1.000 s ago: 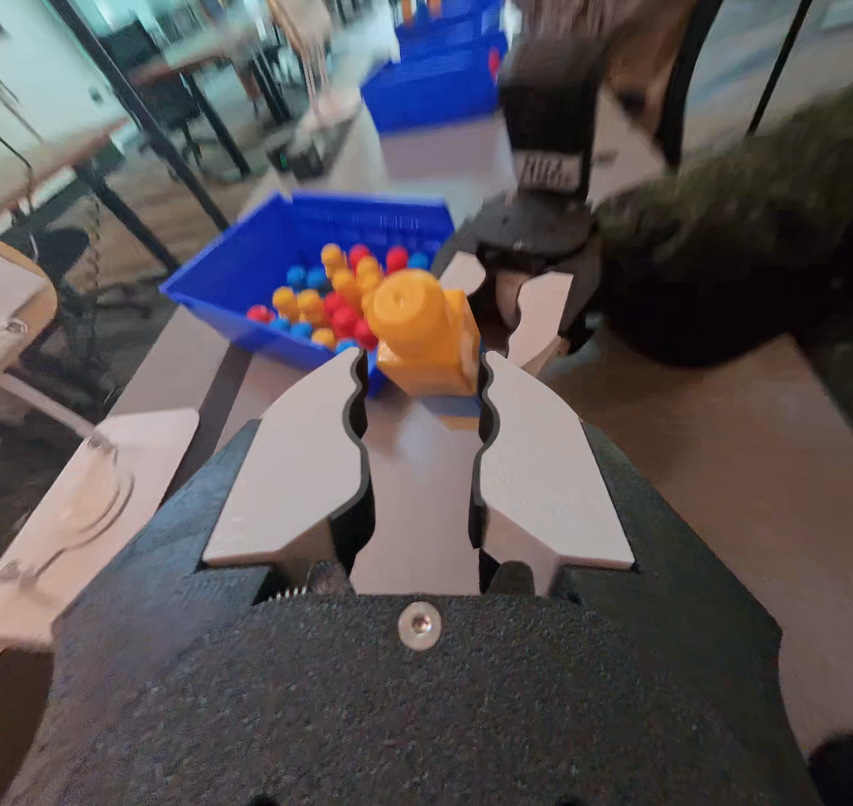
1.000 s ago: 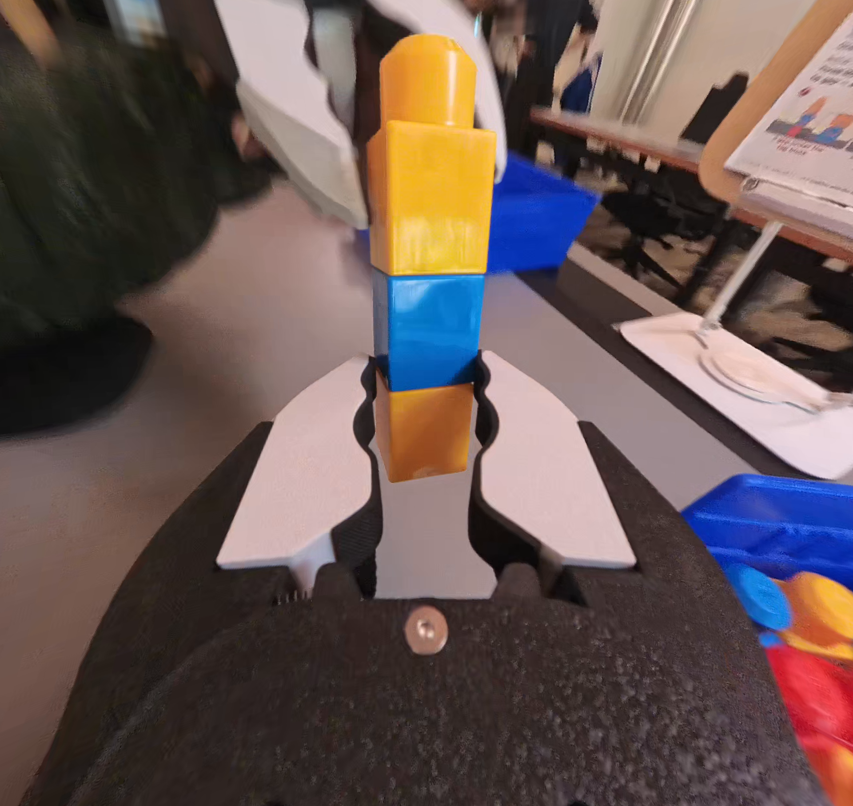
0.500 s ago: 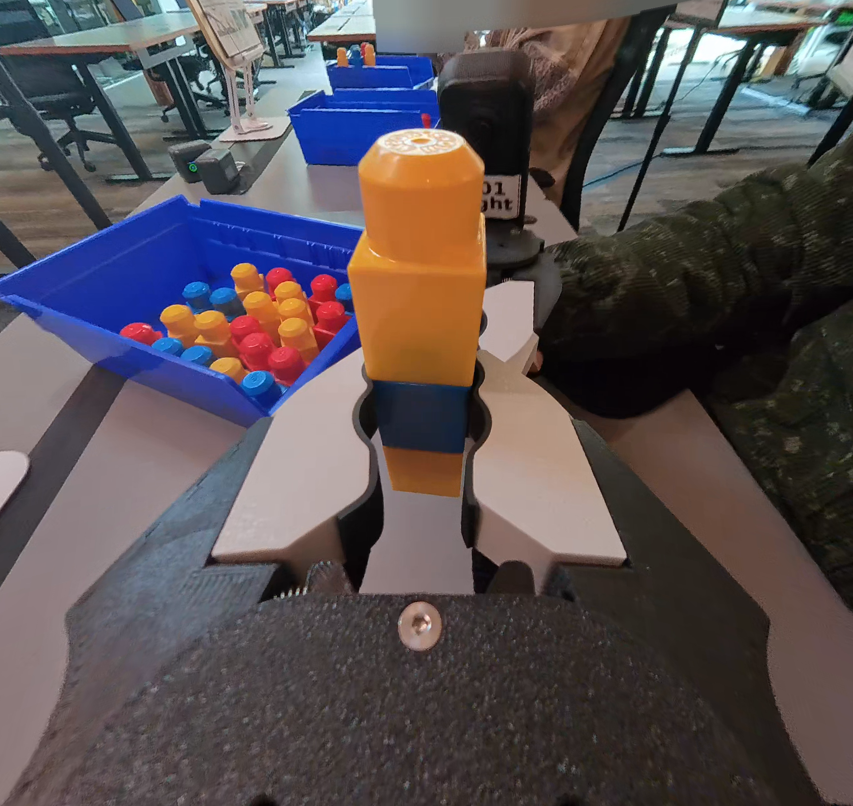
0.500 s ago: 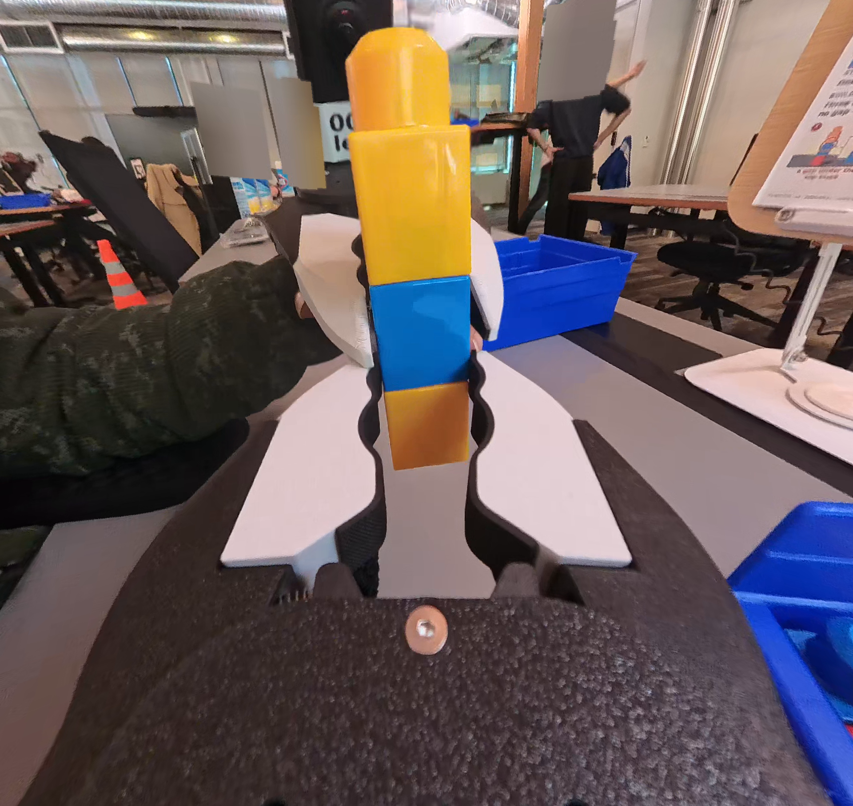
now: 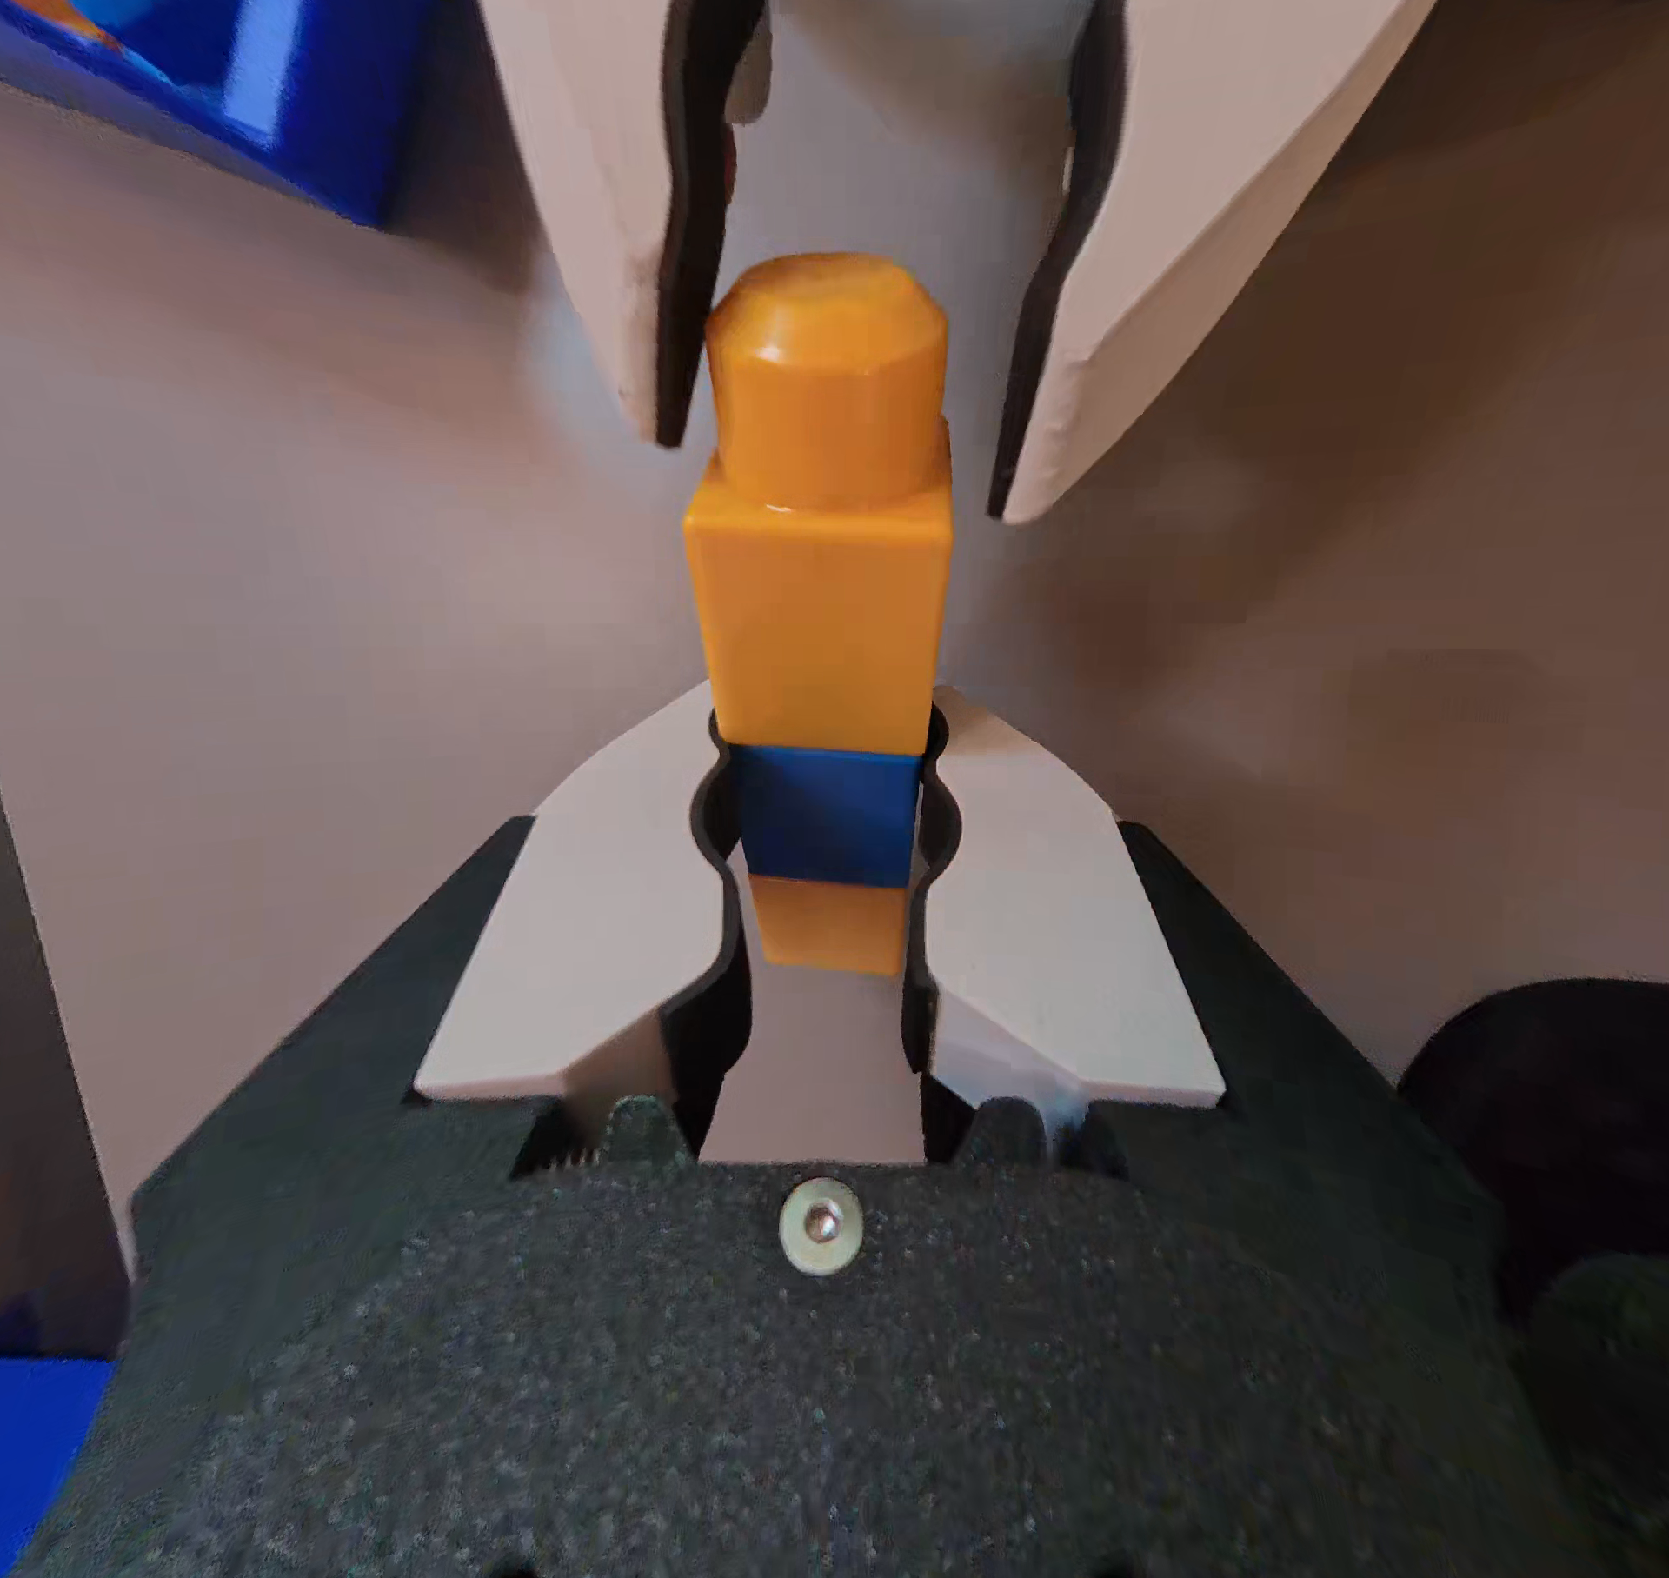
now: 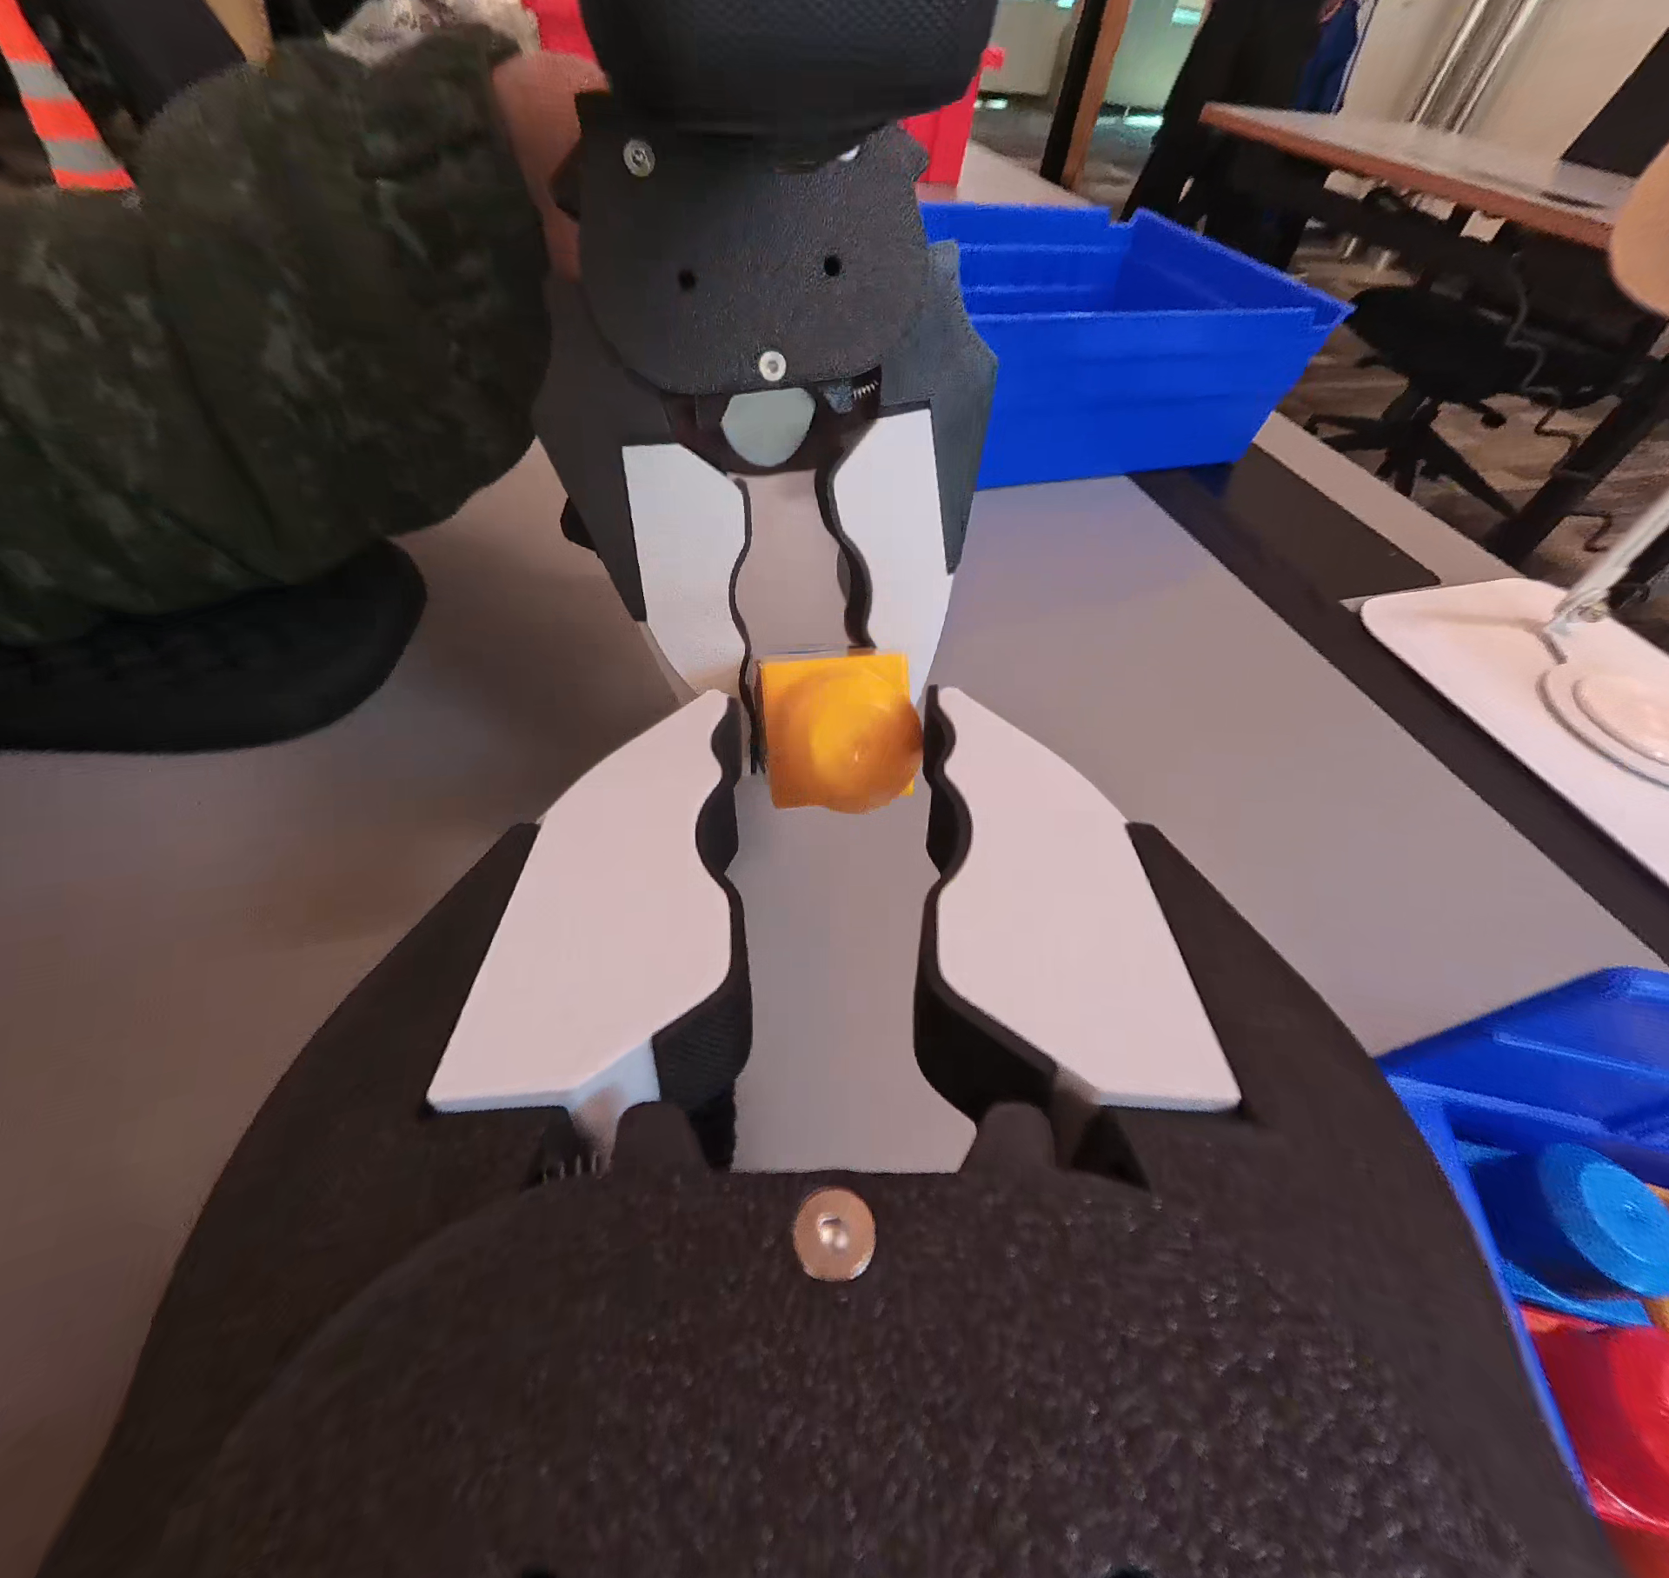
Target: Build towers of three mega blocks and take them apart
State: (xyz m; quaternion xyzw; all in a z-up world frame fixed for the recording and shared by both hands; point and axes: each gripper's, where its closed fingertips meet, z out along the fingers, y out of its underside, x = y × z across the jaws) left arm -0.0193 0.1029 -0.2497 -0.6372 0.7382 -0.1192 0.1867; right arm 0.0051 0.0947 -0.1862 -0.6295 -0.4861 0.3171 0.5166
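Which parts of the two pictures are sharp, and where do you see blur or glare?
Left wrist view: the three-block tower is fairly sharp with small glare on its stud; the blue bin and the right gripper look smeared. Right wrist view: the left gripper is sharp; the orange top block is slightly soft; straight table edges bend outward.

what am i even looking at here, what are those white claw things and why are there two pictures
Each picture comes from a camera mounted on a handheld two-finger gripper; a person holds one in each hand. The white claws are the gripper fingers.

The left wrist view shows the left gripper shut on a tower of three mega blocks: orange on top, blue in the middle, orange at the bottom. The right gripper faces it, open, its fingers either side of the top orange block without squeezing it.

On the grey table sit a blue bin and, nearer, another bin of loose blocks. The green sleeve is the person's arm.
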